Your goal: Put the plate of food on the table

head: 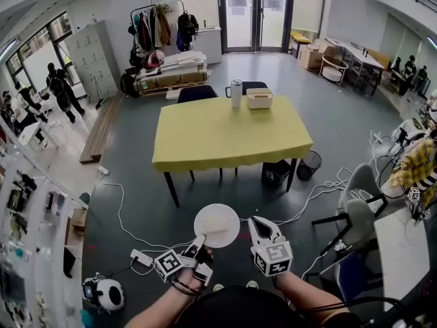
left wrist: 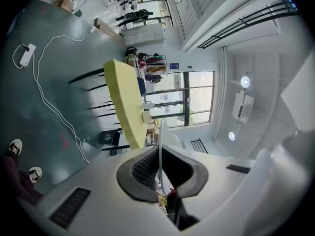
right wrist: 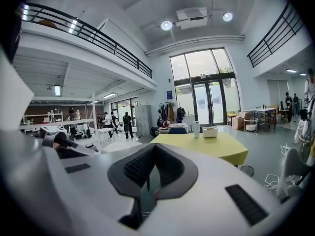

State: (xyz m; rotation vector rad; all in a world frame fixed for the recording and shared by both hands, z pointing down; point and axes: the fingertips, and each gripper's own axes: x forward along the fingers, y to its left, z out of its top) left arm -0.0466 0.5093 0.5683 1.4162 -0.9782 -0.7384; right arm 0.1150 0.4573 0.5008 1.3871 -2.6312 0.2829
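**Two grippers, one plate [head: 217,224], short of the yellow table [head: 225,132]**

Person stands on open grey floor, near side of the room, facing the table. Table well apart from the grippers, further into the room.

Left gripper [head: 200,240]: jaws clamped on the near rim of the white plate. In the left gripper view the plate shows edge-on as a thin pale line pinched between the two dark pads. Plate is held out over the floor, roughly level, its upper face plain white from above. It rests on nothing; the grip at the rim is all that carries it.

Right gripper [head: 258,222]: just right of the plate, near its rim; contact cannot be told. In the right gripper view its pads meet at the tips with nothing between them, and the table lies straight ahead.

On the table, far edge: a pale upright bottle [head: 236,93], and a cream box [head: 259,99] just right of it. The rest of the yellow cloth is bare.

Two dark chairs [head: 196,93] stand behind the far side. A black wire bin [head: 310,164] sits on the floor by the table's near right leg.

A white cable runs across the floor on the left, with a power strip [head: 141,257] near the person's left side.
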